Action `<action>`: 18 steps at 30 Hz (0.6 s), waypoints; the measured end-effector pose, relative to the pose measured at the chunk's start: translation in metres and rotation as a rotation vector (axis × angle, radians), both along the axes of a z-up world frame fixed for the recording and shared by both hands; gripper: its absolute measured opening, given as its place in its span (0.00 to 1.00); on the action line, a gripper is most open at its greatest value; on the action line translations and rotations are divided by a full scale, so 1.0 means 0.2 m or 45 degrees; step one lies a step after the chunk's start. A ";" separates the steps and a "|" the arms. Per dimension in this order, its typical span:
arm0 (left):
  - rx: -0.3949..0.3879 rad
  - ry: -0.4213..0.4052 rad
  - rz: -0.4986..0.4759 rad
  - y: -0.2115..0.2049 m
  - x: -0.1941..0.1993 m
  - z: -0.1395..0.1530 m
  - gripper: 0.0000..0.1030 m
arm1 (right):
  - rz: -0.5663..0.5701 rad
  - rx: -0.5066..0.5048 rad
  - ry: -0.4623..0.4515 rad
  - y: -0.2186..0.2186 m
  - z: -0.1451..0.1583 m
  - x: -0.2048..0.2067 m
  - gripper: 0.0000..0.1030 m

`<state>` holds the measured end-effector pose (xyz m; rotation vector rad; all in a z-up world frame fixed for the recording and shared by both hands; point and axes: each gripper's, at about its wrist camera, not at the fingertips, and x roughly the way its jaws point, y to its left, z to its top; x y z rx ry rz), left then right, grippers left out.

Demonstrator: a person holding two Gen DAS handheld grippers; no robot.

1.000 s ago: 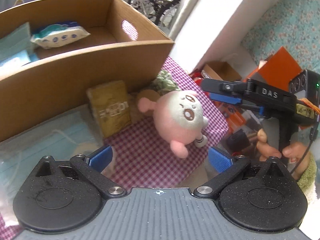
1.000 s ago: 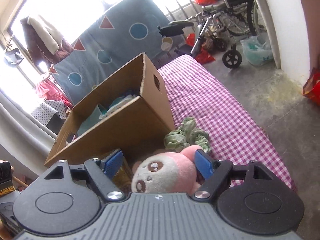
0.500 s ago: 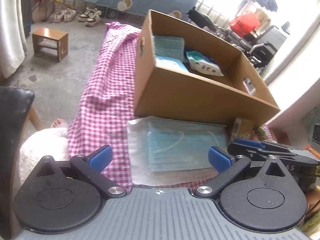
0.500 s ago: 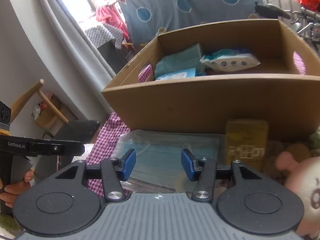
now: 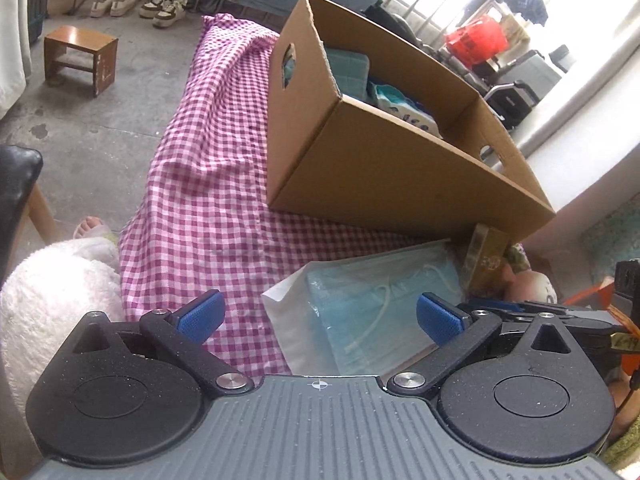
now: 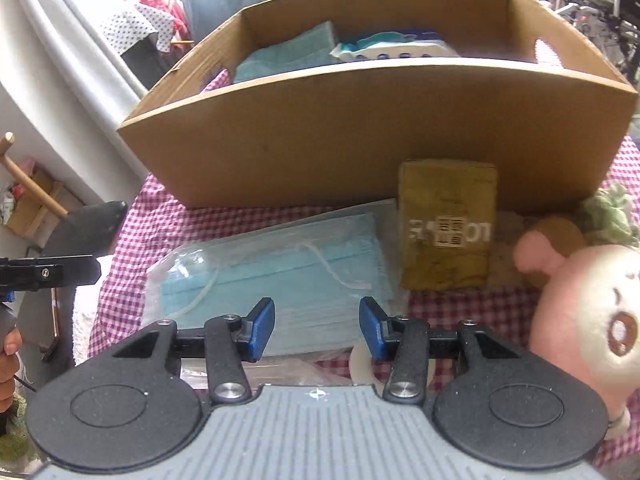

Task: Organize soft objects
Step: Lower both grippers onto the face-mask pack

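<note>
ok so we're lined up on the clear plastic bag of light-blue face masks (image 6: 280,264), lying flat on the pink-and-white checked cloth (image 5: 208,200) just in front of the open brown cardboard box (image 6: 360,132), which already has a teal pack and a wipes pack inside. Right gripper (image 6: 316,322) has just been narrowing, jaws now about half apart w/ the near edge of the bag showing between the blue pads, but we don't think they're pinching anything yet, hard to say from this angle tbh. Left gripper (image 5: 318,316) is spread wide, hovering over the bag's left corner, nothing in it. To do this well imo: come down on the near edge w/ the right, bite the stack itself and not just loose film, or the slick bag will slip out. Left can steady or take the other end since it'll sag. Lift clear of the box's front wall before going in. Watch the olive-brown wrapped packet (image 6: 446,226) leaning on the box and the pink round plush toy (image 6: 588,312) just to the right, easy to knock.
</note>
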<state>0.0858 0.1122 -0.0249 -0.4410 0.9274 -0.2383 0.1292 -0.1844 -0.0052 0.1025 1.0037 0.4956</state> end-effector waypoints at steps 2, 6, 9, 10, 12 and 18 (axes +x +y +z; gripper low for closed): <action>-0.003 -0.005 -0.026 -0.03 0.02 -0.01 0.99 | -0.054 -0.017 0.000 -0.04 0.01 -0.01 0.48; 0.018 -0.024 -0.074 -0.07 0.08 -0.01 0.99 | -0.135 -0.039 0.011 -0.10 0.00 0.00 0.48; 0.056 -0.027 -0.116 -0.12 0.15 -0.03 0.99 | -0.170 0.014 0.017 -0.12 0.01 0.00 0.48; 0.075 -0.019 -0.129 -0.14 0.17 -0.04 0.99 | -0.172 0.046 0.018 -0.13 0.02 -0.01 0.49; 0.096 -0.008 -0.162 -0.17 0.20 -0.06 0.98 | -0.157 0.119 0.022 -0.13 0.05 -0.02 0.52; 0.093 0.034 -0.249 -0.24 0.23 -0.10 0.97 | -0.050 0.251 0.131 -0.13 0.05 -0.13 0.61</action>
